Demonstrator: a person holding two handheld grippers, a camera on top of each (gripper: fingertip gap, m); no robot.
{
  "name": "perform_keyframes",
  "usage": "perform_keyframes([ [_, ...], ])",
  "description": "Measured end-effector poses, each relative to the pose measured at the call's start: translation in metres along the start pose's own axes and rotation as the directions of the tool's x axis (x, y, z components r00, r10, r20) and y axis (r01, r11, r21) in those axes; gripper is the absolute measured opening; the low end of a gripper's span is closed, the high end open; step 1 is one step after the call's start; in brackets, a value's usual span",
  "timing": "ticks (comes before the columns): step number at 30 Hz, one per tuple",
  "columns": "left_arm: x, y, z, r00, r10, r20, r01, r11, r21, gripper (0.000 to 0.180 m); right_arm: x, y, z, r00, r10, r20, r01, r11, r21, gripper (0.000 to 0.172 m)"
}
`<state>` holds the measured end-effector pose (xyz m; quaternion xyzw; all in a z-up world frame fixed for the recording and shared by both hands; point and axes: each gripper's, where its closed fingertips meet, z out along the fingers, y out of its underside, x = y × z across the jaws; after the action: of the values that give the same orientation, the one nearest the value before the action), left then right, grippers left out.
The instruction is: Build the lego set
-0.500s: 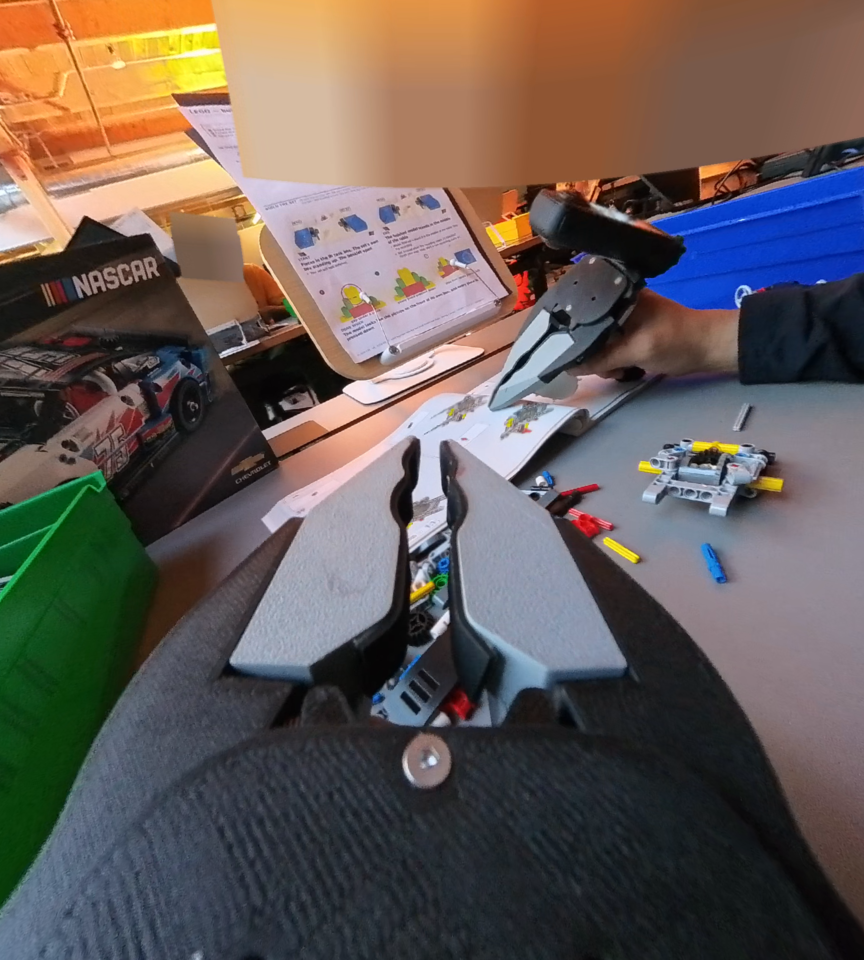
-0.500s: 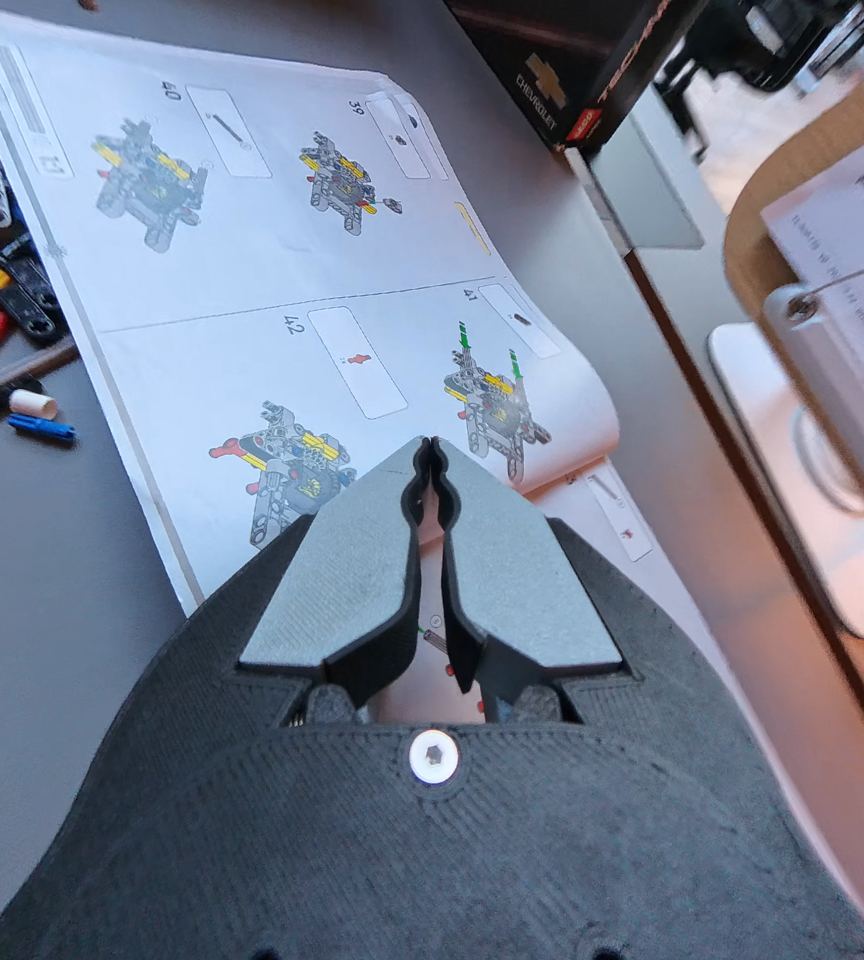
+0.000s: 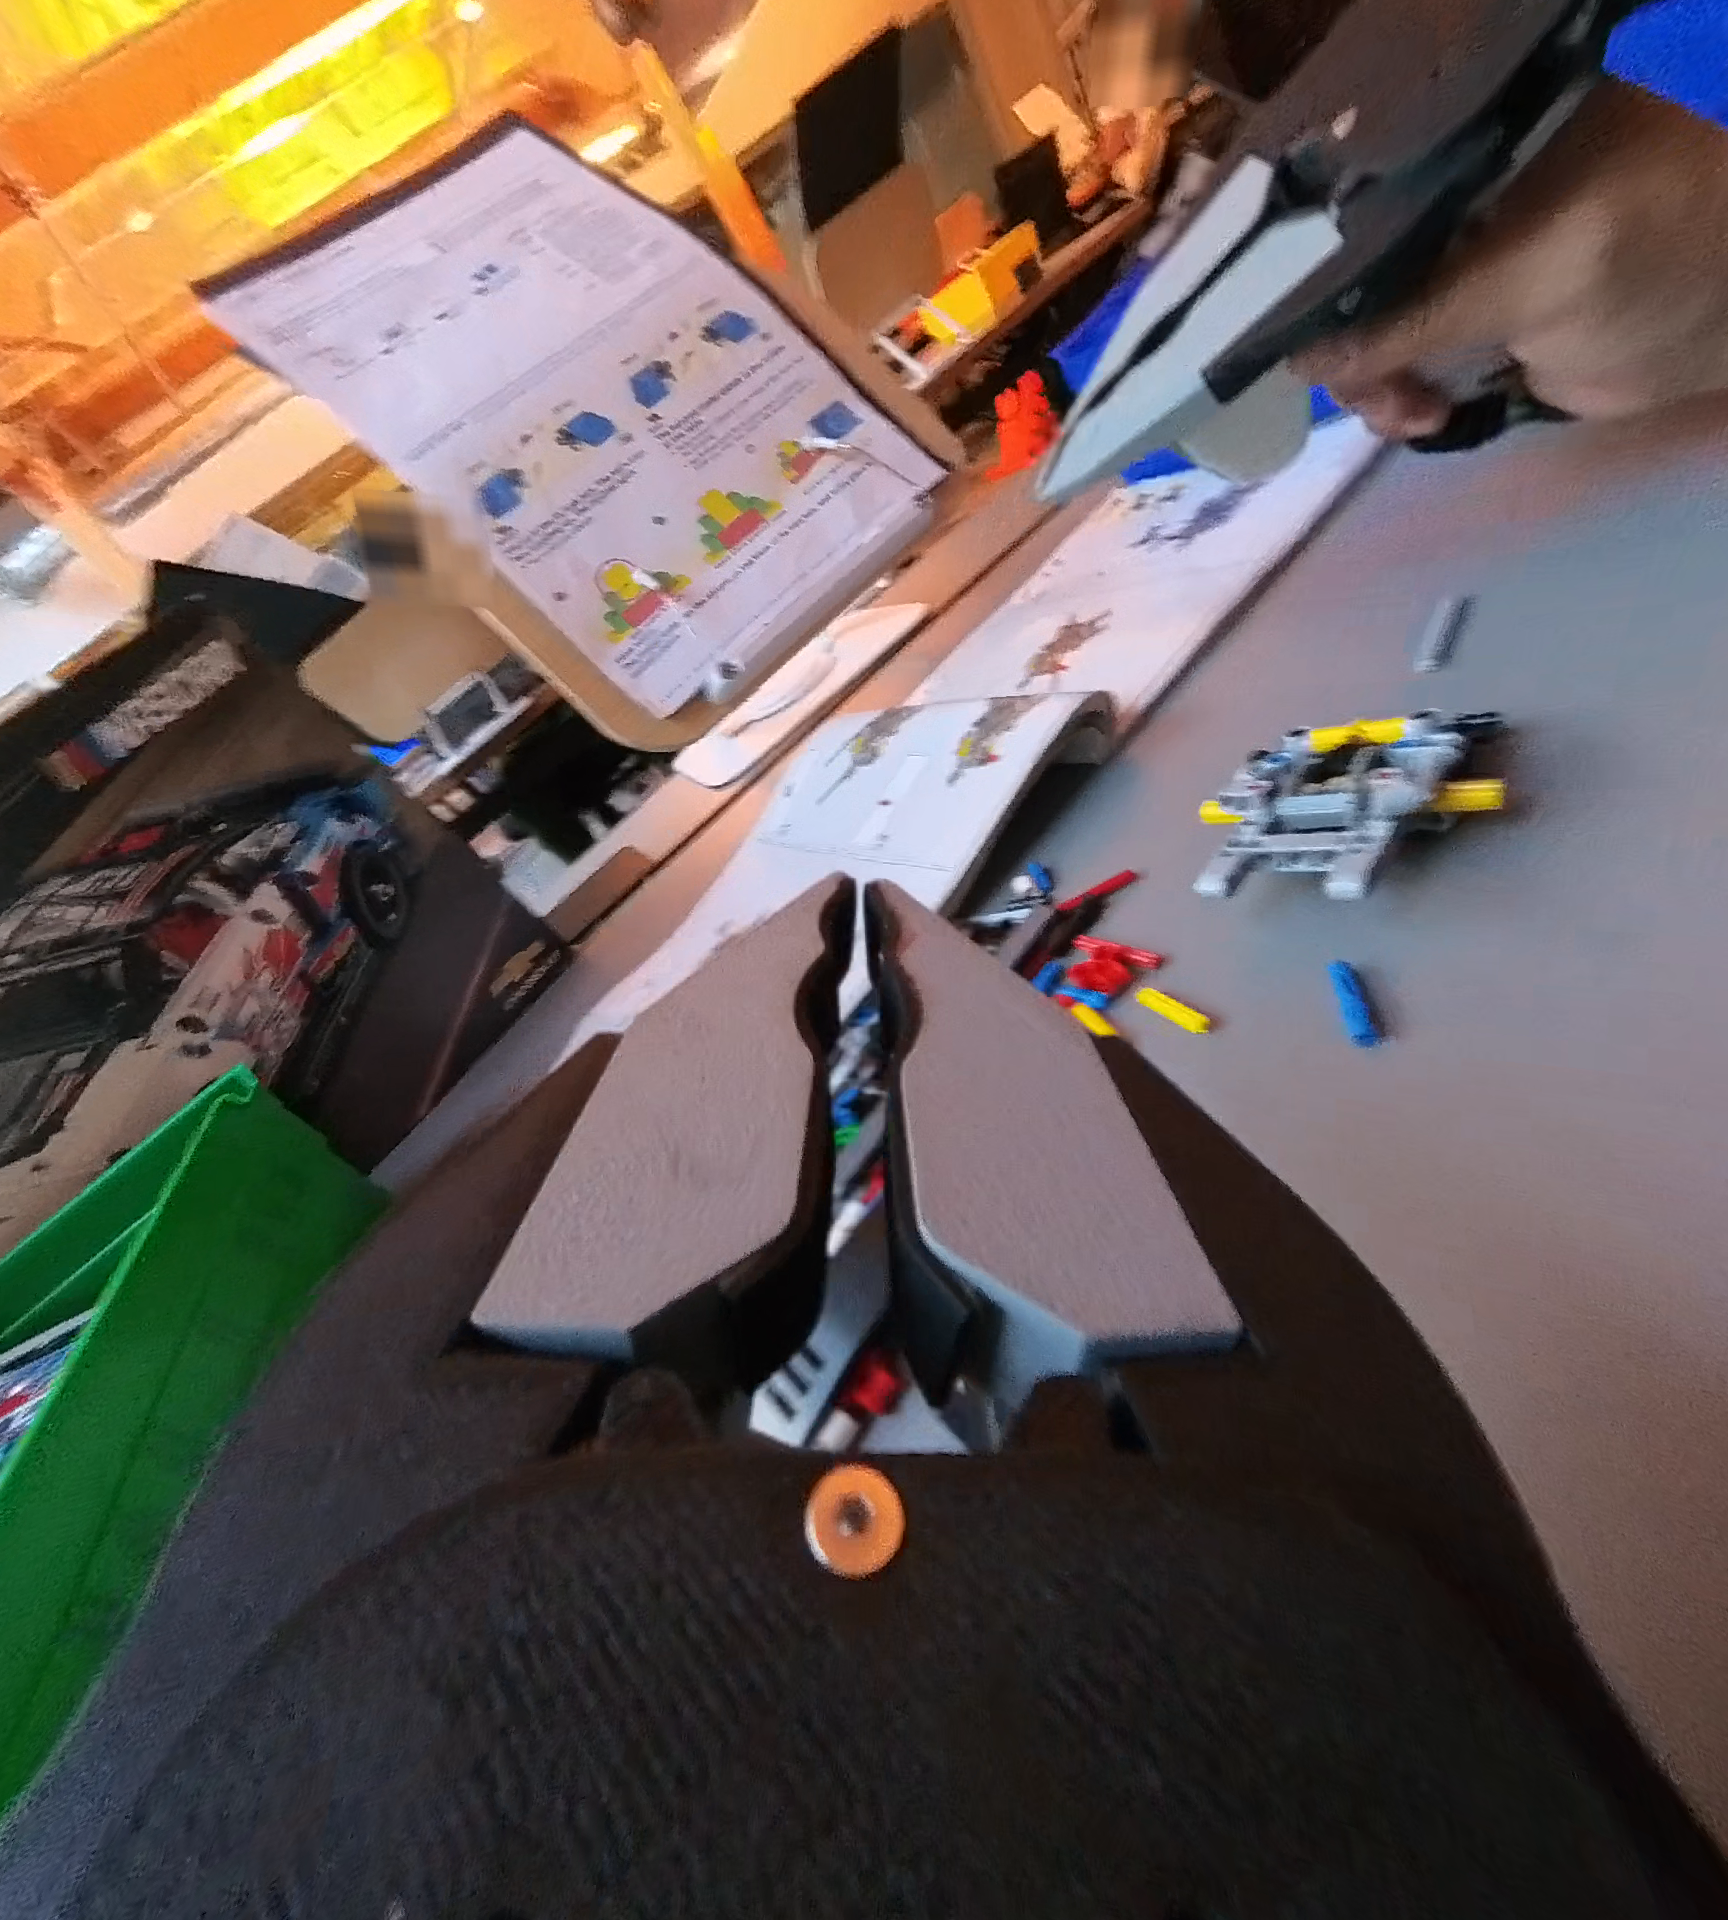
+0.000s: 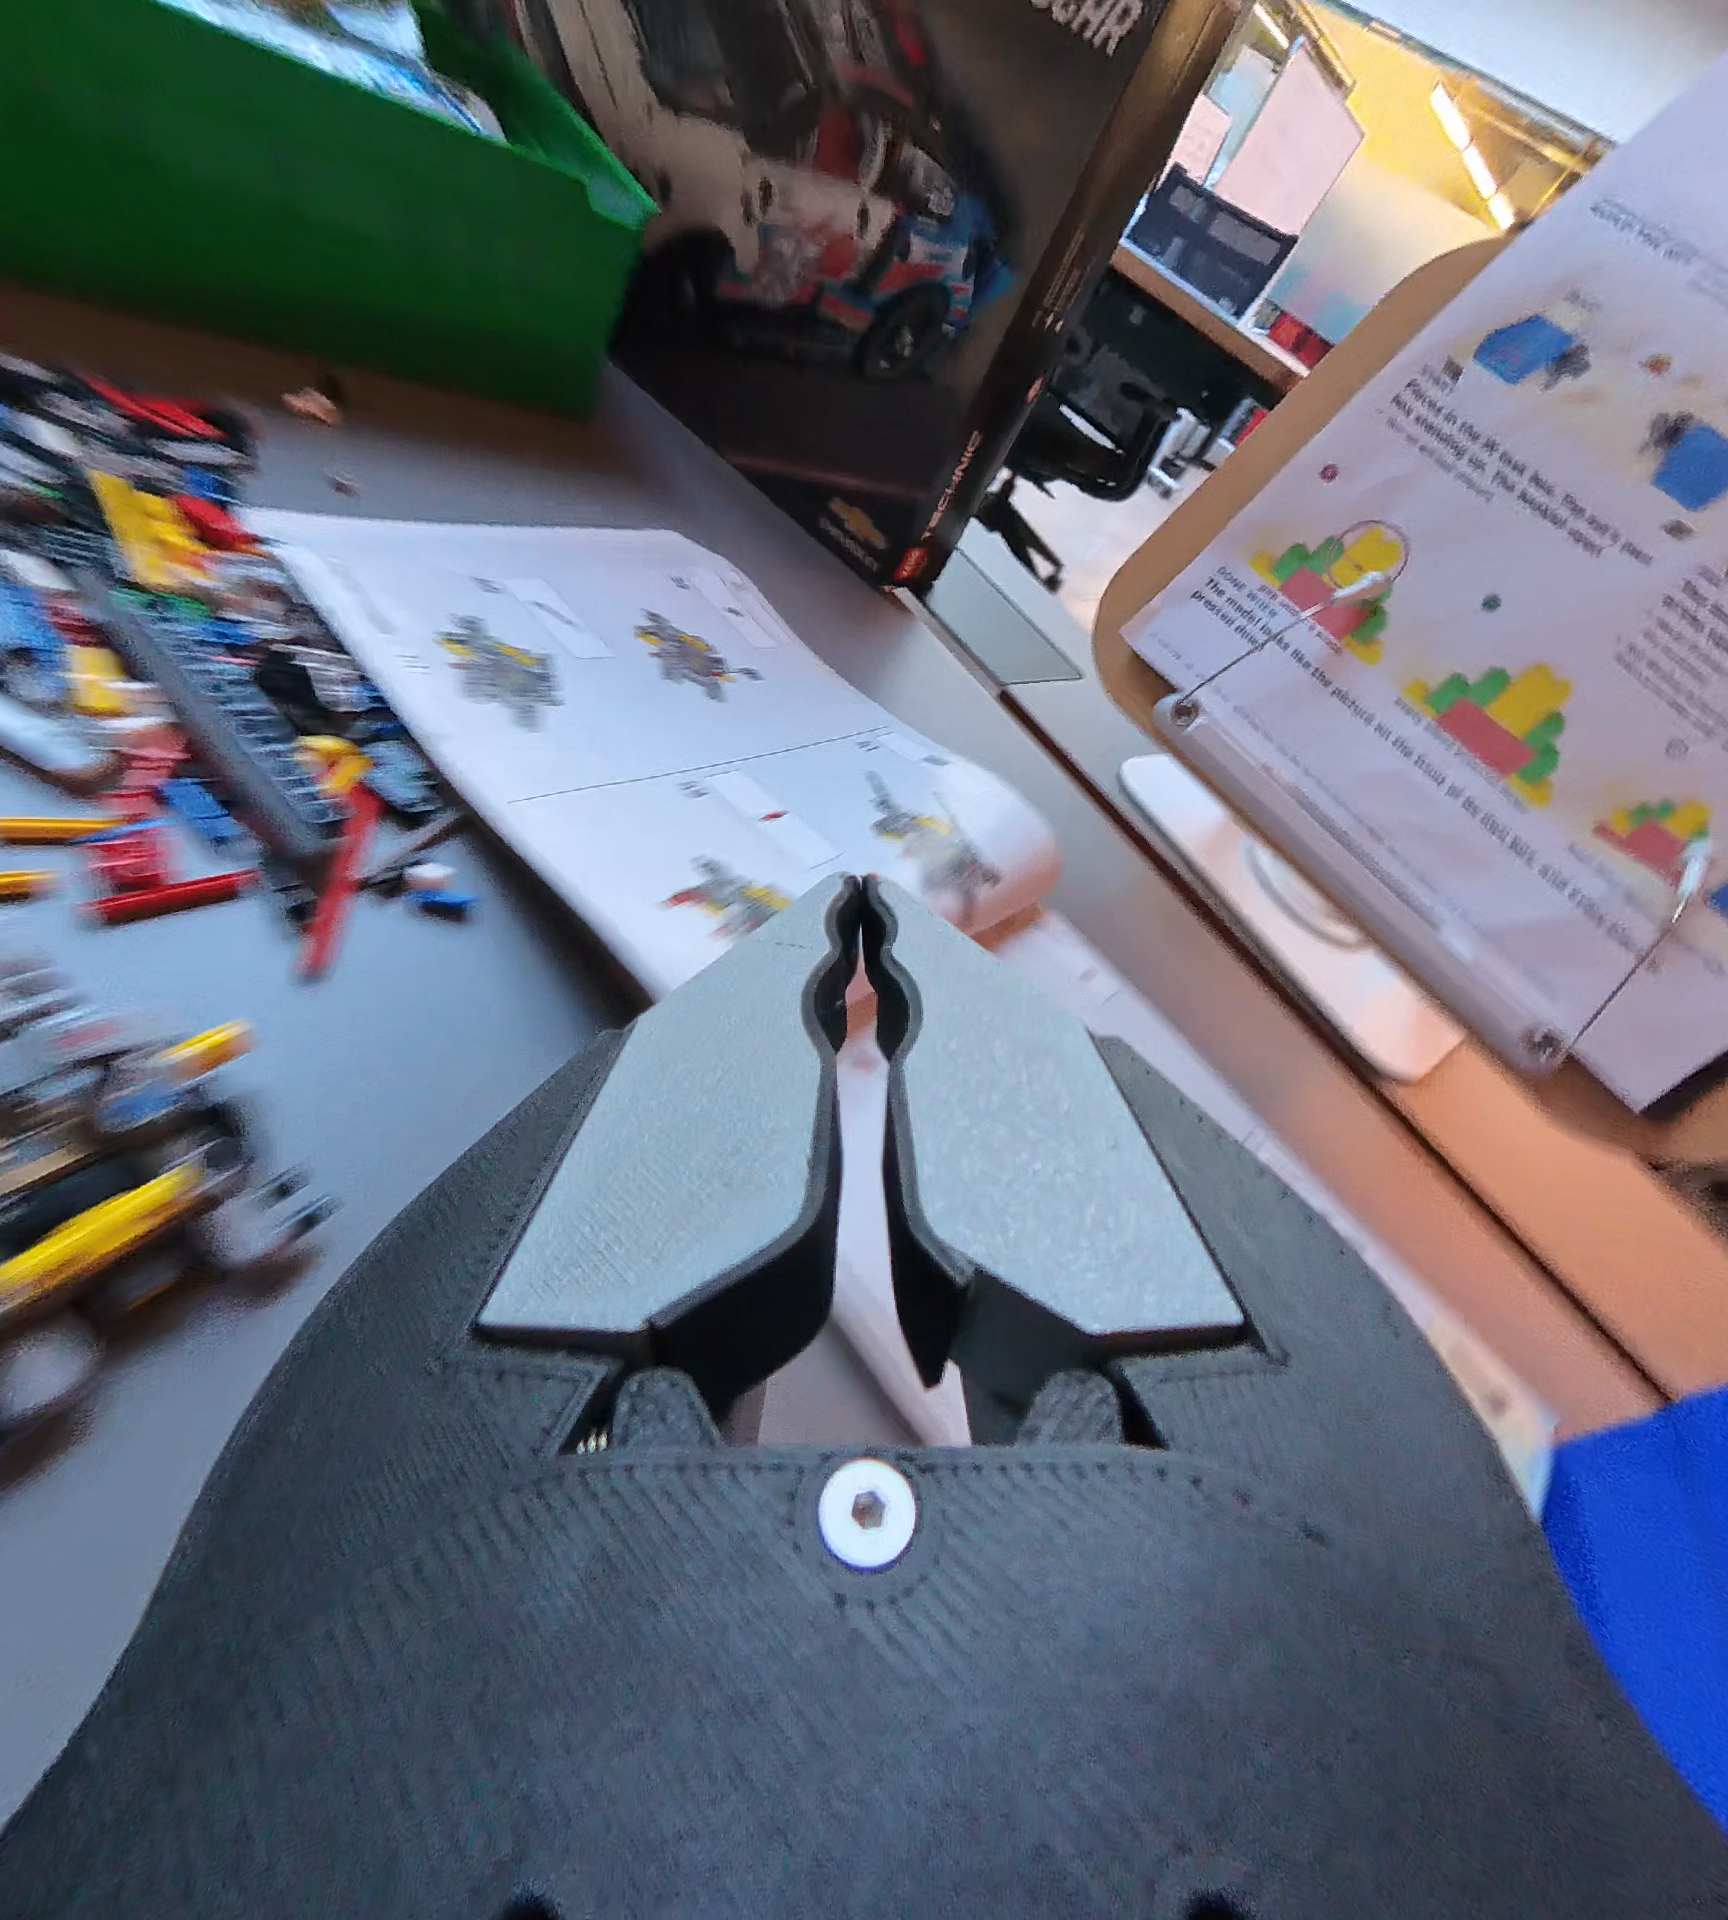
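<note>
Both grippers hang above the grey table (image 3: 1566,1143) with jaws together, bare. The left gripper (image 3: 860,891) has loose bricks (image 3: 1109,966) at three o'clock; the right gripper (image 4: 860,885) points over the open booklet (image 4: 631,727).

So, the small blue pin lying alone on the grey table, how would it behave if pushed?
The blue pin looks like a short round rod, so it would probably roll sideways on the smooth grey table. It seems tiny and plastic, likely very light and stiff. Nothing lies beside it, so it may travel freely.
</note>
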<state>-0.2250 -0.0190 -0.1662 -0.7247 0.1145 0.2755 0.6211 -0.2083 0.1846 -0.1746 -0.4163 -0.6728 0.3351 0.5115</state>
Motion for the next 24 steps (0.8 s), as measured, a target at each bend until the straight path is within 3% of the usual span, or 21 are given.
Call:
perform_keyframes([
  [5,0.061,-0.016,0.012,0.972,0.027,-0.235,-0.047,0.995,-0.083,0.002,-0.029,0.018,-0.039,0.995,0.076,0.062,-0.075,0.997,-0.019,0.000],
  [10,0.116,0.008,0.030,0.907,-0.030,-0.420,-0.099,0.954,-0.282,0.012,-0.052,0.028,-0.049,0.993,0.062,0.097,-0.056,0.996,-0.064,0.000],
  [14,0.129,0.030,0.043,0.898,-0.068,-0.435,-0.128,0.906,-0.404,0.019,-0.061,0.031,-0.053,0.995,0.022,0.096,-0.013,0.996,-0.092,0.003],
  [17,0.131,0.030,0.049,0.893,-0.084,-0.443,-0.111,0.911,-0.397,0.009,-0.064,0.033,-0.057,0.994,0.034,0.100,-0.023,0.995,-0.101,0.008],
  [24,0.131,0.031,0.049,0.891,-0.133,-0.433,-0.071,0.904,-0.423,0.008,-0.066,0.044,-0.063,0.970,0.193,0.146,-0.175,0.976,-0.129,0.027],
])
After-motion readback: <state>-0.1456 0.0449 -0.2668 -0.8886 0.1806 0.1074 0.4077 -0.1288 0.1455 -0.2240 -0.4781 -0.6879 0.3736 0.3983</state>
